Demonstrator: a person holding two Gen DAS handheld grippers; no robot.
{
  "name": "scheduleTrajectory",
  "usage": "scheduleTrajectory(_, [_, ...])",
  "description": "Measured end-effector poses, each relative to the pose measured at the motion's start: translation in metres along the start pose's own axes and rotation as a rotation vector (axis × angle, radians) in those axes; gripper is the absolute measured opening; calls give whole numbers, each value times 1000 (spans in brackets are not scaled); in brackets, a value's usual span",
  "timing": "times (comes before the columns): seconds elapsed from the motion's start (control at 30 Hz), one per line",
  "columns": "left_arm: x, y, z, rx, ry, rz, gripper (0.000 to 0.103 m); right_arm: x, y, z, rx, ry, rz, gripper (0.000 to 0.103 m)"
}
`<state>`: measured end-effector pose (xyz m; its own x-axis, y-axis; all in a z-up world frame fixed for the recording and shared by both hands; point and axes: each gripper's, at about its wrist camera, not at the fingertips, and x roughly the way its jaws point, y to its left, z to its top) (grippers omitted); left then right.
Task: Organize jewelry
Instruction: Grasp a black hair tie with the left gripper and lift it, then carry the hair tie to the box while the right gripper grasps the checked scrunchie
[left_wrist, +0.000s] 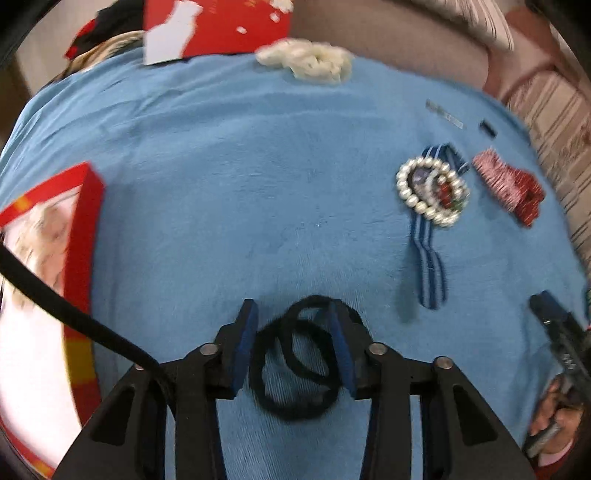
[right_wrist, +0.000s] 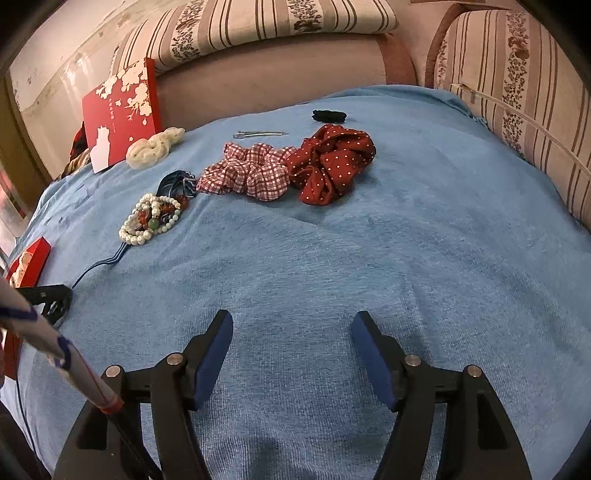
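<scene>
Black hair ties (left_wrist: 295, 365) seemingly between left gripper (left_wrist: 291, 321) fingers; blue towel (right_wrist: 424, 258) beyond.

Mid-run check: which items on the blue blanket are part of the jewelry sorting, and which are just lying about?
Job items:
black hair ties, between the left hand-held gripper fingers
pearl bracelets
gingham scrunchie
polka-dot scrunchie
hair clip
open red box

Lying about:
striped cushions
blue blanket

Home: striped sofa cushions (right_wrist: 280, 18)
</scene>
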<state>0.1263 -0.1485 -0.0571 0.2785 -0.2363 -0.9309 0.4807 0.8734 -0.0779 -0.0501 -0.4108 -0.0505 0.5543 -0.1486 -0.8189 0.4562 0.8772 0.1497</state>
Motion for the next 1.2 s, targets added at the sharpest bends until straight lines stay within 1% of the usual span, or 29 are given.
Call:
scheduleTrajectory(0.03, [2,-6,3,49,-2,23,26,1,0,0,-2,0,-1,73])
scheduleTrajectory(0.07, [2,-9,6,77,2,29,15,1,1,0,-6,0,-4,73])
scheduleTrajectory(0.1, [1,-12,8,95,16,20,4,2,2,0,-11,0,-9,74])
scheduleTrajectory(0.13, [-1,-12,10,93,16,9,4,2,4,-1,-19,0,-14,74])
scheduleTrajectory(0.23, [-16,-8,14,63,-36,-5,4,4,9,-3,-49,-1,-38,76])
scheduleTrajectory(0.3, [-30,2,15,-11,-72,-64,4,5,12,-4,-67,-3,-53,76])
scheduleTrajectory(0.33, [-34,6,15,-30,-81,-76,4,5,13,-5,-78,-4,-62,76])
scheduleTrajectory(0.37, [-41,11,13,-59,-96,-80,4,5,14,-5,-84,-4,-67,76])
scheduleTrajectory(0.47, [-58,13,6,-92,-130,-71,4,5,16,-6,-101,-2,-77,76])
scheduleTrajectory(0.5, [-65,13,3,-100,-145,-64,4,4,17,-5,-104,4,-68,76])
scheduleTrajectory(0.6, [-86,21,-14,-112,-194,-38,4,-4,22,1,-100,15,6,75])
scheduleTrajectory(0.7, [-99,31,-31,-138,-217,-30,4,-7,36,11,-110,16,74,74])
scheduleTrajectory(0.73, [-102,35,-35,-149,-221,-28,4,-6,42,18,-101,21,110,73])
scheduleTrajectory(0.8, [-106,40,-44,-170,-232,-15,4,-3,50,30,-88,20,142,67])
scheduleTrajectory(0.9, [-110,46,-56,-188,-241,-10,4,-3,55,50,-84,-37,103,65])
scheduleTrajectory(1.0, [-112,48,-66,-180,-252,8,4,7,55,73,-103,-41,75,65])
scheduleTrajectory(1.07, [-110,49,-69,-176,-256,19,4,18,62,83,-161,-28,50,65])
scheduleTrajectory(1.13, [-109,50,-72,-182,-256,16,4,36,72,88,-242,-13,-13,65])
scheduleTrajectory(1.2, [-108,52,-75,-192,-256,12,4,52,77,91,-299,6,-57,65])
